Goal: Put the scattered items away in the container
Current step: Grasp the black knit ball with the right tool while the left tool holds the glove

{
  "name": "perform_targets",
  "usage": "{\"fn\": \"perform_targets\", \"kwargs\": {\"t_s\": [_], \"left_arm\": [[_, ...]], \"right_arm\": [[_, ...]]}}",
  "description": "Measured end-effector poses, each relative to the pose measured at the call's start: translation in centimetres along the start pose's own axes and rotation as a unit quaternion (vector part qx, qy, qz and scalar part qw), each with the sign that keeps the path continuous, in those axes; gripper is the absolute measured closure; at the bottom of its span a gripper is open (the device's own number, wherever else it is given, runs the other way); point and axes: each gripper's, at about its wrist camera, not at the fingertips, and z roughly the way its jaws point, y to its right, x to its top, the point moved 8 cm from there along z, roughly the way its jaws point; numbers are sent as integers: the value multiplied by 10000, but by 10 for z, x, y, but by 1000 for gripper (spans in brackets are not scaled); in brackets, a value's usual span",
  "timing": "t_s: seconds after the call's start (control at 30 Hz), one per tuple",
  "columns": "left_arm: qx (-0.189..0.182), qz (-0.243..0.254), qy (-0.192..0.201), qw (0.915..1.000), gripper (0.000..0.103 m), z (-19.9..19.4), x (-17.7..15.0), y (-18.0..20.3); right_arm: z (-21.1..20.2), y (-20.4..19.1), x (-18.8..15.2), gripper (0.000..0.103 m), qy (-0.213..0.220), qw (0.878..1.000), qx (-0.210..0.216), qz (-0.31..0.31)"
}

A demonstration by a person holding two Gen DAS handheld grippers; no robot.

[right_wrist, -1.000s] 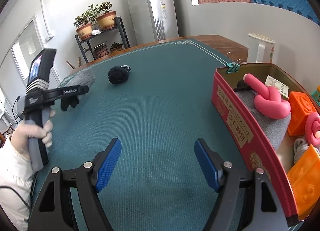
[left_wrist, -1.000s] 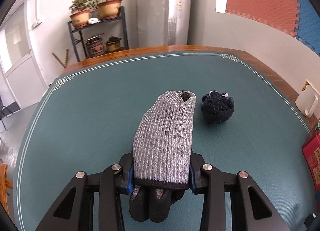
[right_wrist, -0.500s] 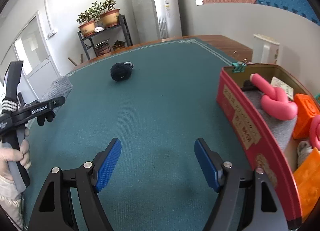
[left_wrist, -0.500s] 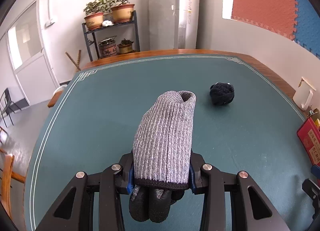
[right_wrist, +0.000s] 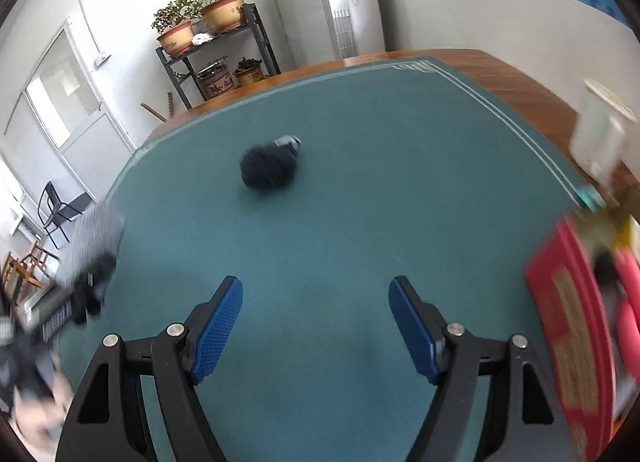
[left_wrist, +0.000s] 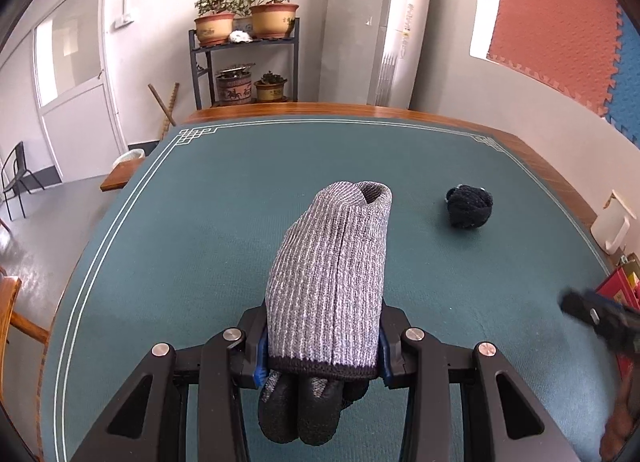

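Left wrist view: left gripper (left_wrist: 322,346) clamps grey knit glove (left_wrist: 332,282) above green table mat (left_wrist: 192,242). Dark sock ball (left_wrist: 468,208) on mat at 2 o'clock. Right gripper (right_wrist: 316,326) spread wide, holding nothing; red tin (right_wrist: 568,326) blurred at 3 o'clock.
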Motion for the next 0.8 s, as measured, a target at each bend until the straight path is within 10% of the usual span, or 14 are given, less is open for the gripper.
{"fn": "perform_targets", "kwargs": {"t_s": [0.4,0.8], "left_arm": [[76,-234,-211,9995,62,18,-5,-16],[44,-203,-297,9993,62,23,-10,-11]], "right_arm": [[76,-28,67,24,76,9987,-454,-219],[116,-35,70,33,-349,9993,4,-94]]}}
